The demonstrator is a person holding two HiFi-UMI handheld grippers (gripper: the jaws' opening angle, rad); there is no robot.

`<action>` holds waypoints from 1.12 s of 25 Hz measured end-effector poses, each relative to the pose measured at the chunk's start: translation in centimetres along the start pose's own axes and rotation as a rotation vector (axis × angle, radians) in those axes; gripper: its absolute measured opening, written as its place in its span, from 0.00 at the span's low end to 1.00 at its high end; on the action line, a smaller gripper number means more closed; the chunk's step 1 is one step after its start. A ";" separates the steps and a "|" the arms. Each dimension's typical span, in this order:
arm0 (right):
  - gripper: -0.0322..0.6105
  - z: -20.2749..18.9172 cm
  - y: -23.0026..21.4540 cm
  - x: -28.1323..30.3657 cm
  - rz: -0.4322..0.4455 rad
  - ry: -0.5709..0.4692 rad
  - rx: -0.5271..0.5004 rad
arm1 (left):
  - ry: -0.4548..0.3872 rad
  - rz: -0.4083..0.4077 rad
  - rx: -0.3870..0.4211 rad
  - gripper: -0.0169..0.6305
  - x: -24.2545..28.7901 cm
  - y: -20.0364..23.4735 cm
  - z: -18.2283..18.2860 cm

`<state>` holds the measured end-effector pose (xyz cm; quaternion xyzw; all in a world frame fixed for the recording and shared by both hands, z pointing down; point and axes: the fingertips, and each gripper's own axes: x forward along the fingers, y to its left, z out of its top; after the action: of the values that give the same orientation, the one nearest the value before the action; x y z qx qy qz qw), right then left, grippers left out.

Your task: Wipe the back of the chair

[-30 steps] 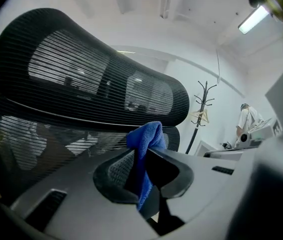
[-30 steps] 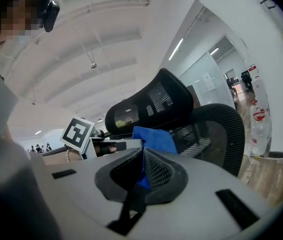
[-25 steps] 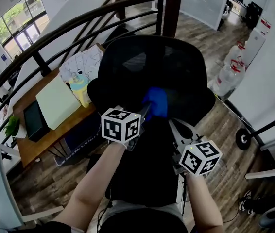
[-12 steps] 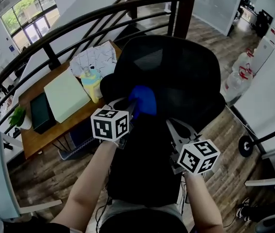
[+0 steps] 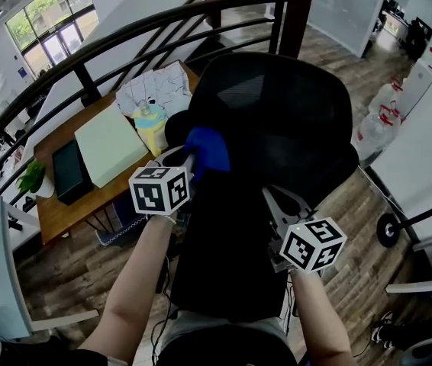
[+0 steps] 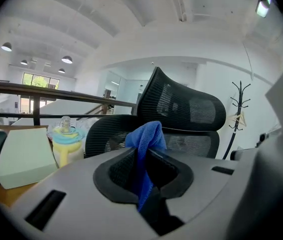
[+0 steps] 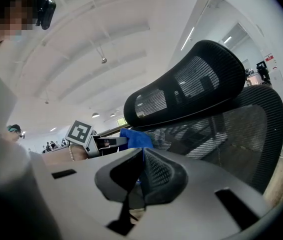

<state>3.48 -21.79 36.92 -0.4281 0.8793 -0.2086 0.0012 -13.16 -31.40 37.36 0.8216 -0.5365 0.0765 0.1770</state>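
Cloth (image 5: 207, 149) pinched in left gripper (image 5: 189, 161) fingers touches mesh chair back (image 5: 292, 128) near railing (image 5: 124, 33); right gripper (image 5: 277, 198) closed, empty.

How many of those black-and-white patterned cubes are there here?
2. One cube sits on the left gripper, which holds the blue cloth; the other cube sits on the right gripper, lower right. None looks hidden.
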 end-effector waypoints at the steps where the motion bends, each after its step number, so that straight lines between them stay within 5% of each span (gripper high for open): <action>1: 0.10 0.0 -0.1 -0.1 -0.004 -0.002 0.001 | 0.000 0.005 0.003 0.13 -0.2 0.2 0.0; 10: 0.10 -0.1 -0.9 -1.7 -0.044 -0.036 0.020 | -0.024 -0.046 0.019 0.13 -1.9 -1.5 0.7; 18: 0.10 -0.2 -3.0 -5.0 -0.119 -0.074 0.039 | -0.022 -0.290 0.081 0.13 -0.5 -11.4 -0.5; 28: 0.10 -1.1 -9.2 -12.1 -0.279 -0.090 0.082 | 0.120 -0.560 0.124 0.13 5.4 -25.7 -6.2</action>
<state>17.88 -17.34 39.17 -0.5545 0.8012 -0.2232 0.0293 12.86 -24.43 39.44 0.9409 -0.2718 0.1059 0.1722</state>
